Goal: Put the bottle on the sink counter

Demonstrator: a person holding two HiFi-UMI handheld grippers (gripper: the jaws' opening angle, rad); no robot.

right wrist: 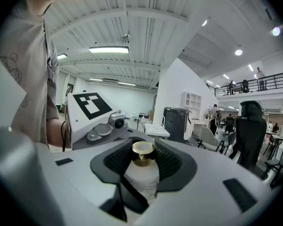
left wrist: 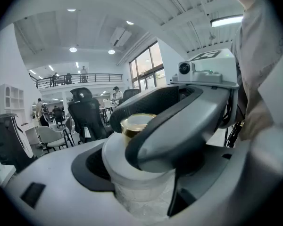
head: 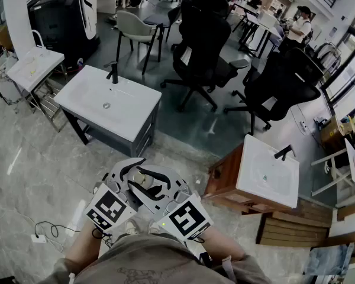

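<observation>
Close against the person's chest, at the near edge of the head view, the left gripper (head: 135,174) and the right gripper (head: 156,186) meet nose to nose with the bottle (head: 142,178) between them. It is a pale bottle, gold cap (right wrist: 142,149) uppermost, held in the air above the marble floor (head: 29,176). The right gripper's jaws pinch the bottle at its shoulder, just below the cap, with a dark pad on each side. The left gripper's jaws stand spread wide round the bottle's body lower down, and a dark gap shows between the body and one jaw, so they do not clamp it. Farther off and to the left, well apart from the bottle, a white sink counter (head: 130,114) stands on a dark frame, a black tap (head: 113,73) at its far edge. To the right and nearer, a second white sink (head: 266,173) sits on a wooden cabinet (head: 225,176). Black office chairs (head: 207,46) stand beyond both.
</observation>
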